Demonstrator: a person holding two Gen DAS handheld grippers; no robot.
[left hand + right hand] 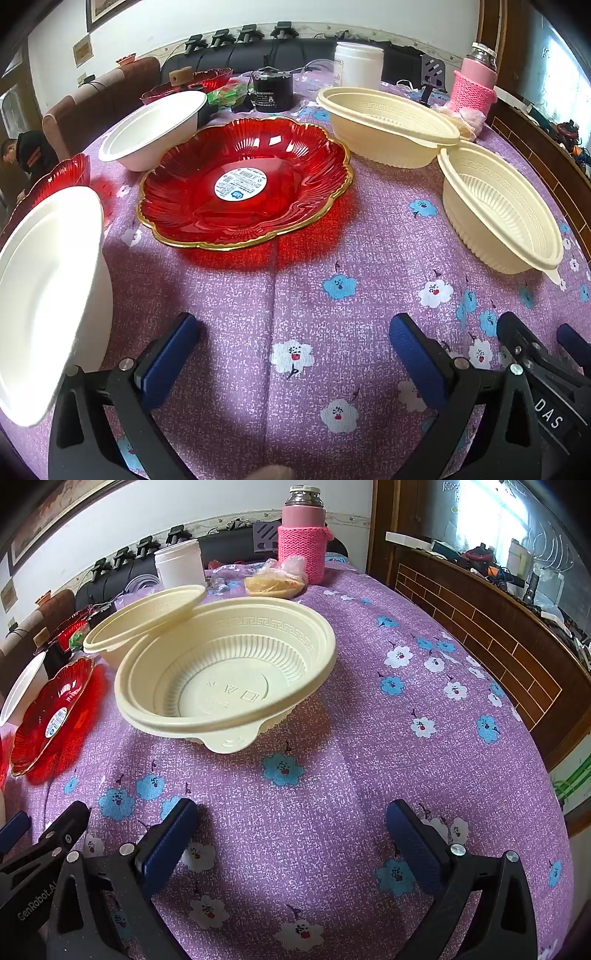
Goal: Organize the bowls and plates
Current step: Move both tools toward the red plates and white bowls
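Note:
A red gold-rimmed plate (243, 182) lies mid-table ahead of my left gripper (293, 332), which is open and empty above the cloth. A white bowl (48, 295) sits close at the left, another white bowl (155, 129) behind the plate, and a second red plate (55, 177) at the far left. Two cream plastic bowls (388, 125) (498, 206) sit at the right. My right gripper (291, 819) is open and empty, short of the nearer cream bowl (225, 675); the other cream bowl (147, 616) touches it behind. The red plate (51, 716) shows at the left.
A pink thermos in a knitted sleeve (303, 546), a white jar (181, 563), a bagged snack (275, 581) and a black cylinder (271, 92) stand at the table's far end. A wooden sideboard (498, 627) runs along the right. The purple flowered tablecloth (369, 738) covers the table.

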